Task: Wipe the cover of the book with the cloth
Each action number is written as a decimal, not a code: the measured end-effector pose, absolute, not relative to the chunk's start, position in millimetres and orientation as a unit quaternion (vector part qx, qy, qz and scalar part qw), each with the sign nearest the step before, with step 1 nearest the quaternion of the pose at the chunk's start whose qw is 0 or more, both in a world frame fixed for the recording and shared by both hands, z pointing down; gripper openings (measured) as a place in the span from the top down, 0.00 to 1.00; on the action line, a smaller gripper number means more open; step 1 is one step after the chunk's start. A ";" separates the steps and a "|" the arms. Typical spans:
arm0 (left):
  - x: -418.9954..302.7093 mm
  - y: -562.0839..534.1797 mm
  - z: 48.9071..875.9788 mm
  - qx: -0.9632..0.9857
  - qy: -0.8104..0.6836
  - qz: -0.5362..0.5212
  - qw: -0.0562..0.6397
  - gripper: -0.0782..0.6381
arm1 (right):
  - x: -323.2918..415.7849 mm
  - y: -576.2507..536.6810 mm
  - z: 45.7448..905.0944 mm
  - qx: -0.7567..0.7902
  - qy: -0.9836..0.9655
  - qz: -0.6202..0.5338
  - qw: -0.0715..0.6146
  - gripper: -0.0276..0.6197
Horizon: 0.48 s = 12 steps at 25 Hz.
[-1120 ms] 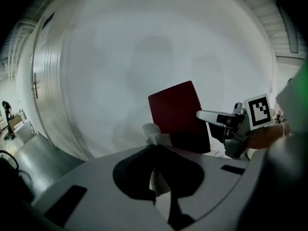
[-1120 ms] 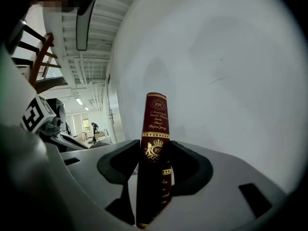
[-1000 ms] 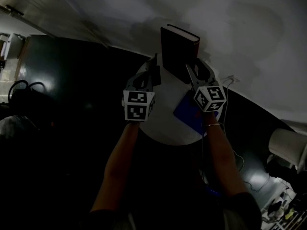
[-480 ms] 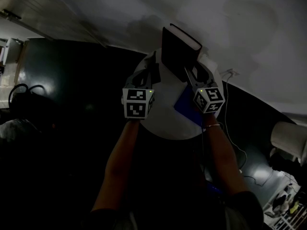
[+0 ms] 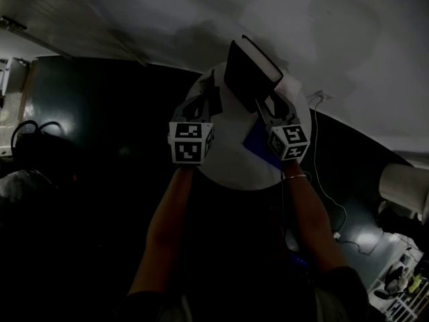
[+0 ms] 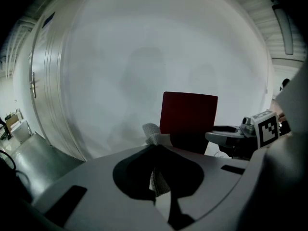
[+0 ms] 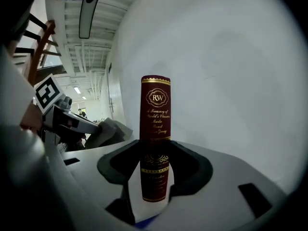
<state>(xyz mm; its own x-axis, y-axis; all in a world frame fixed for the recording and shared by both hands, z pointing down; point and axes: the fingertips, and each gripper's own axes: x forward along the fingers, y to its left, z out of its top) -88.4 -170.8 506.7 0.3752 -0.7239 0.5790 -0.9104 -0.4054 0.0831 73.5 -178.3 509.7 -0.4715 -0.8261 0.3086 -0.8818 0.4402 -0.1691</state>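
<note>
A dark red book (image 5: 251, 76) with gold lettering on its spine (image 7: 155, 124) stands upright and slightly tilted on the round white table (image 5: 228, 159). My right gripper (image 5: 267, 106) is shut on its lower spine, with one jaw on each cover (image 7: 155, 153). My left gripper (image 5: 213, 94) hovers just left of the book and is shut on a small grey-white cloth (image 6: 155, 141). The cloth sticks out past the fingertips, close to the red cover (image 6: 188, 112). From the right gripper view, the left gripper (image 7: 86, 129) appears beside the book with its cloth (image 7: 111, 130).
A flat blue item (image 5: 258, 146) lies on the table under my right gripper. A pale wall (image 5: 322, 39) rises right behind the table. A white cable (image 5: 325, 200) trails over the dark floor at the right, towards a pale bin (image 5: 405, 193).
The book has tipped a little further to the right in my right gripper. Both grippers have shifted slightly towards the wall. The left one still holds the cloth.
</note>
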 end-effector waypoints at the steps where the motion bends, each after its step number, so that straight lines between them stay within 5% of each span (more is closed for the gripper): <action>1: -88.1 -170.3 507.5 0.805 -0.507 0.234 0.200 0.86 | 73.3 -175.7 512.0 0.506 -0.844 0.154 0.095 0.64; 12: -87.7 -160.9 505.9 0.808 -0.504 0.231 0.202 0.86 | 72.0 -155.2 525.5 0.506 -0.840 0.149 0.127 0.64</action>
<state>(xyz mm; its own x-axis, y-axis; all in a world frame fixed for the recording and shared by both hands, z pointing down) -87.7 -160.9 505.9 0.3863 -0.7205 0.5758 -0.9066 -0.4116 0.0933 72.0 -155.2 525.5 -0.4548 -0.8125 0.3647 -0.8884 0.4425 -0.1222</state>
